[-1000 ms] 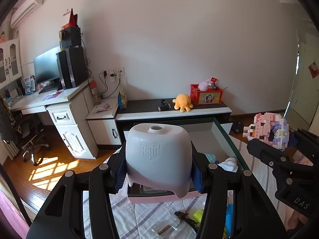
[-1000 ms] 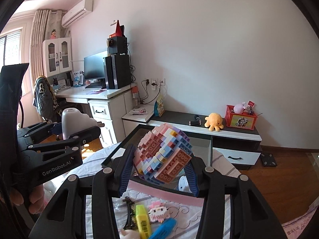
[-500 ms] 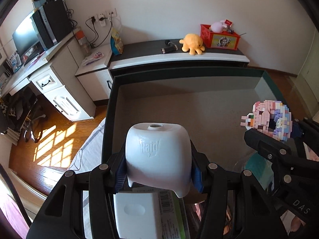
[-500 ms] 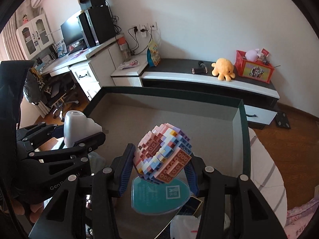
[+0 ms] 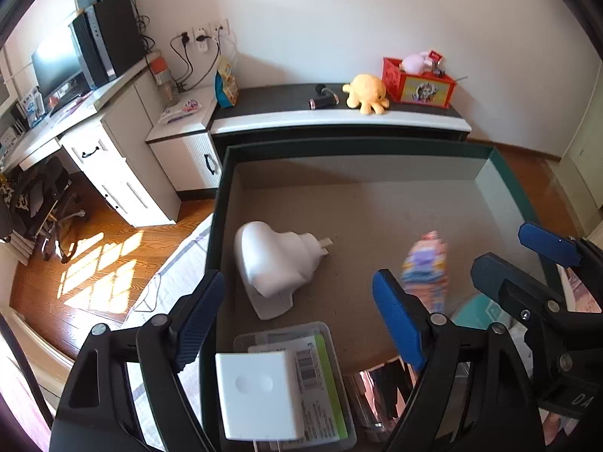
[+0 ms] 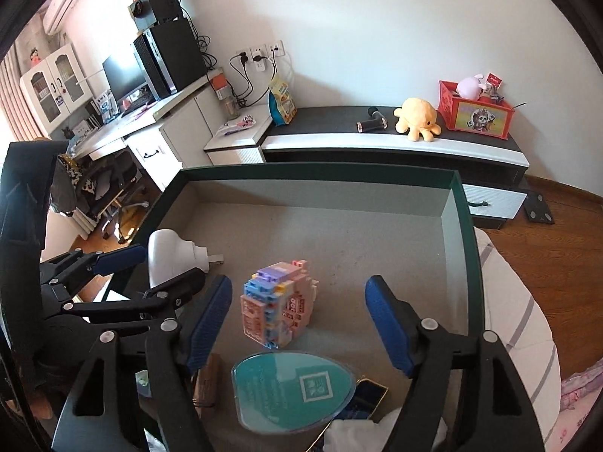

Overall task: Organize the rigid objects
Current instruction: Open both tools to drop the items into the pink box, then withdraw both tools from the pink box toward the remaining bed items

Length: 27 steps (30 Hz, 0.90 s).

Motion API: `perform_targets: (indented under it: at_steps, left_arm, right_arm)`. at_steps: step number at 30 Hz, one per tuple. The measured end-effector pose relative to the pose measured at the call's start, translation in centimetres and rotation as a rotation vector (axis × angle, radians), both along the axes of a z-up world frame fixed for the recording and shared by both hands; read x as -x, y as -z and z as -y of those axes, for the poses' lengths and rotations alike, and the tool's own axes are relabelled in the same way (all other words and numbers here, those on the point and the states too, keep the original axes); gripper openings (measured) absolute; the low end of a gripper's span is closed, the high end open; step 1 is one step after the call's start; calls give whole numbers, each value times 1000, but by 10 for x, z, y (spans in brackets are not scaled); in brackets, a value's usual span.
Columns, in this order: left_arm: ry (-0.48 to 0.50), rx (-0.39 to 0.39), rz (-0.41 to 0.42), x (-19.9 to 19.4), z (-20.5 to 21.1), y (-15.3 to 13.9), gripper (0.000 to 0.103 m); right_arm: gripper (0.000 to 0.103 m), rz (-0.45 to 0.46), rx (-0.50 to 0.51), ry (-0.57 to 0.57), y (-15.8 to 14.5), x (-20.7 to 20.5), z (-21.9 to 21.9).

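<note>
The white plug-in repellent unit (image 5: 277,263) lies on its side on the grey floor of the dark green box (image 5: 222,188), near the box's left wall, with its metal plug prongs pointing toward the centre. The pastel building-block model (image 6: 277,310) sits on the same floor, well apart from the white unit and nearer the middle; in the left wrist view it appears blurred (image 5: 426,271), so whether it is at rest cannot be told.

The left gripper (image 5: 297,318) is above the near-left part of the box with its blue-padded fingers (image 5: 198,320) spread wide; nothing is between them, and the white unit lies just beyond the fingertips. The right gripper (image 6: 297,320) likewise has its fingers (image 6: 388,324) spread wide and empty, with the block model lying between and slightly beyond the two tips, touching neither.

Near the front edge of the box are a clear plastic tray (image 5: 335,376) with a white adapter block (image 5: 256,395) on it, and a teal teardrop-shaped card (image 6: 294,388).

Behind the box stands a low black-and-white cabinet (image 6: 377,143) carrying a yellow plush octopus (image 6: 416,116) and a red storage box (image 6: 476,115). To the left is a white desk (image 5: 94,128) with a monitor and a black computer tower (image 6: 169,54).
</note>
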State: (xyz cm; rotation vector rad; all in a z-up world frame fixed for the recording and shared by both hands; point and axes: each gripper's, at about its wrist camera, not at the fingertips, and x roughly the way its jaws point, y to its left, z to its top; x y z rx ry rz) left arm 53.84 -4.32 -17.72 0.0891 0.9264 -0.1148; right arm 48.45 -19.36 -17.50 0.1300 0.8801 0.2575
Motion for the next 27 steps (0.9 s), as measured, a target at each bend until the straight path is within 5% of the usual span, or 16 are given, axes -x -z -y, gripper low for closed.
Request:
perform_targets:
  at_steps: [6,8,20,27]
  left_arm:
    - [-21,6,214,75,-11,-53,100]
    - [-23,6,292,107,-15,-69,103]
    - [-104,-5,602,291,-36,-115,103]
    - [-115,27,704,380,-42,-128,103]
  right_arm:
    - [91,149,50,38,-45,55,-4]
    - [103,204,54,43,-60,80,-8]
    - [103,454,125,74,-120,240,-30]
    - [103,565,149,111,-136,327,-33]
